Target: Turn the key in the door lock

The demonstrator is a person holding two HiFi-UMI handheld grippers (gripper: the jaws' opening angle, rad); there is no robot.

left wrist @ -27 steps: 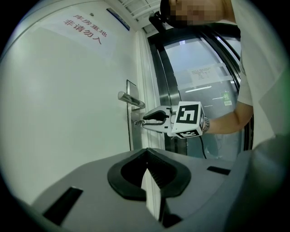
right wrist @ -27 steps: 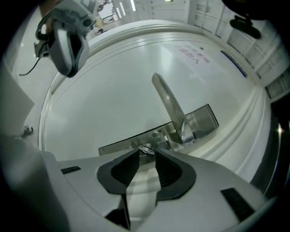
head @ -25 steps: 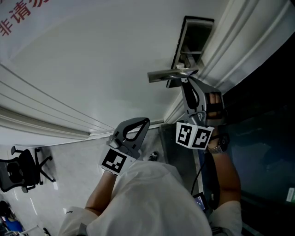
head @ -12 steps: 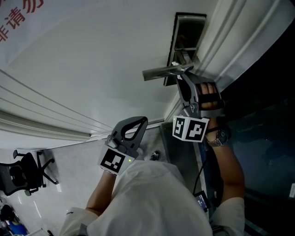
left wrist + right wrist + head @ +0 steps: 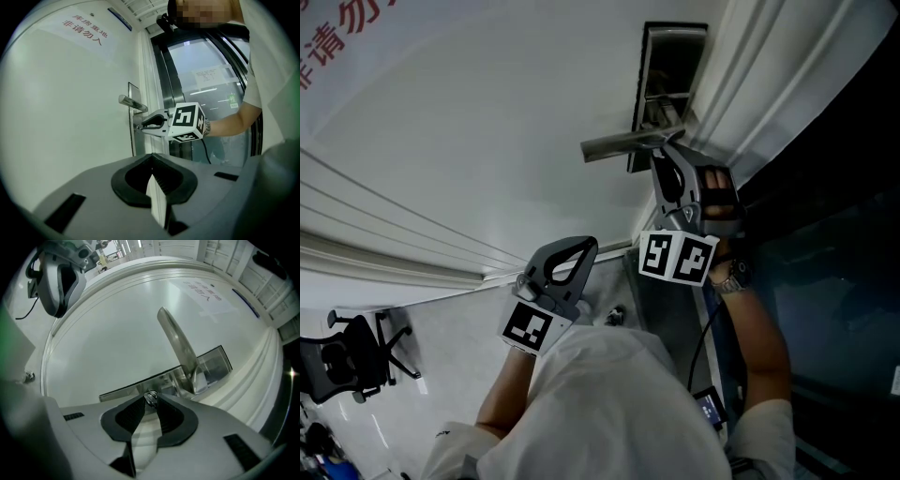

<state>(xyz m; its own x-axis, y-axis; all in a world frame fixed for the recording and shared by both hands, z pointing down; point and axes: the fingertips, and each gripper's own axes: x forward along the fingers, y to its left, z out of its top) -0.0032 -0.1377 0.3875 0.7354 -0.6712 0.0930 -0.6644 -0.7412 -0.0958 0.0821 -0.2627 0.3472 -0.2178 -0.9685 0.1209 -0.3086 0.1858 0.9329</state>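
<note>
**A:** Since 1 second ago the right gripper (image 5: 667,155) has crept in toward the lock plate (image 5: 673,56) and rolled slightly. Its marker cube (image 5: 677,259) sits squarer now.

**B:** And its jaws?

**A:** They have just been closing a little further. The key (image 5: 151,398) is pinched between their tips, its blade in the plate just under the door handle (image 5: 178,343).

**B:** Then the grip looks set. I'd judge the turn is starting or about to start.

**A:** The left gripper (image 5: 581,251) has stayed low, well apart from the lock, jaws pressed together on nothing.

**B:** Anything in the way?

**A:** 2 things. The handle juts out right above the tongs, and the moulded door frame (image 5: 750,84) runs close beside that gripper, so a wide roll could knock either. An office chair (image 5: 347,361) stands well clear.
</note>
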